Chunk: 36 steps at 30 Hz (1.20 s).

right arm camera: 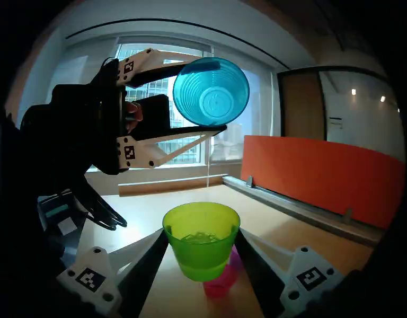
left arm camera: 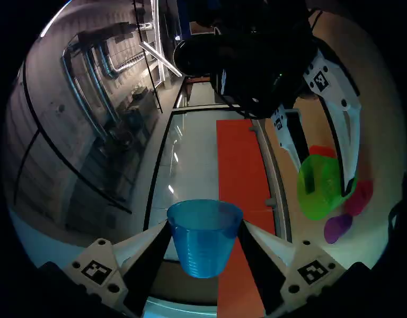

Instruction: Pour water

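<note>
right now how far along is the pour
Well along. Done: the green cup, gripped by the right gripper, already has water in it. In hand: the left gripper holds the blue cup tipped on its side, higher than the green cup; I cannot tell whether water is flowing. Left: turn the blue cup upright and set both cups down.

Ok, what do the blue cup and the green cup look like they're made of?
Blue cup: most likely thin translucent plastic with a glossy finish. Light glows through the wall, and fine moulded ribs ring it. Green cup: seemingly the same plastic, translucent and smooth, and its wall glows too. The look alone can't confirm either.
</note>
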### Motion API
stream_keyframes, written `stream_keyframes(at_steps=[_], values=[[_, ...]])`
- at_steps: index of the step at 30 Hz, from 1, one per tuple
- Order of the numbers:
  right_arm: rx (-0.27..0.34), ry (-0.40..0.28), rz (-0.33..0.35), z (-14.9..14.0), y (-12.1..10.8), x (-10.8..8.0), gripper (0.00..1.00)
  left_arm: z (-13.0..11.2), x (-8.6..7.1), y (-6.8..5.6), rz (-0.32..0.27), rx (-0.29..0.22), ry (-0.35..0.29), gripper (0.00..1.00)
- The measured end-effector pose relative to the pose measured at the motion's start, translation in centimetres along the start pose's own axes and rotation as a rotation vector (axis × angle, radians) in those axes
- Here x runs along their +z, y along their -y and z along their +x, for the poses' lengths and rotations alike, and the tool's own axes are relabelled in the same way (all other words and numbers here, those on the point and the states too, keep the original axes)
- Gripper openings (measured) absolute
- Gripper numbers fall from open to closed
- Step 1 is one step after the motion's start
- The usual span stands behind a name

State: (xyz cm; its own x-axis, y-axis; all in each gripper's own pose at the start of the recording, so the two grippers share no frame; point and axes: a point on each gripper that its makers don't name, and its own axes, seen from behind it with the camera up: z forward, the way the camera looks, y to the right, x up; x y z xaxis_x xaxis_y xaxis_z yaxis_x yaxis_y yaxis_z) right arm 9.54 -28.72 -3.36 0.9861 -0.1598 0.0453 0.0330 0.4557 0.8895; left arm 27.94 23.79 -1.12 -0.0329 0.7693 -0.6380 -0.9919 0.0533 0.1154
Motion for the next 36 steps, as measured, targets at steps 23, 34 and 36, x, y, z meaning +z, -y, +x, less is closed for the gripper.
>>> stream_keyframes(at_steps=[23, 34, 36], values=[[0.005, -0.010, -0.007, 0.0, -0.1, -0.3, 0.89, -1.7, 0.6, -0.6, -0.013, -0.196, 0.017, 0.85], [0.008, -0.017, -0.015, 0.3, -0.4, -0.6, 0.89, -4.1, 0.8, -1.2, -0.018, -0.513, 0.050, 0.85], [0.010, -0.019, -0.016, 0.4, -0.4, -0.7, 0.89, -4.3, 0.8, -1.2, -0.017, -0.572, 0.052, 0.85]])
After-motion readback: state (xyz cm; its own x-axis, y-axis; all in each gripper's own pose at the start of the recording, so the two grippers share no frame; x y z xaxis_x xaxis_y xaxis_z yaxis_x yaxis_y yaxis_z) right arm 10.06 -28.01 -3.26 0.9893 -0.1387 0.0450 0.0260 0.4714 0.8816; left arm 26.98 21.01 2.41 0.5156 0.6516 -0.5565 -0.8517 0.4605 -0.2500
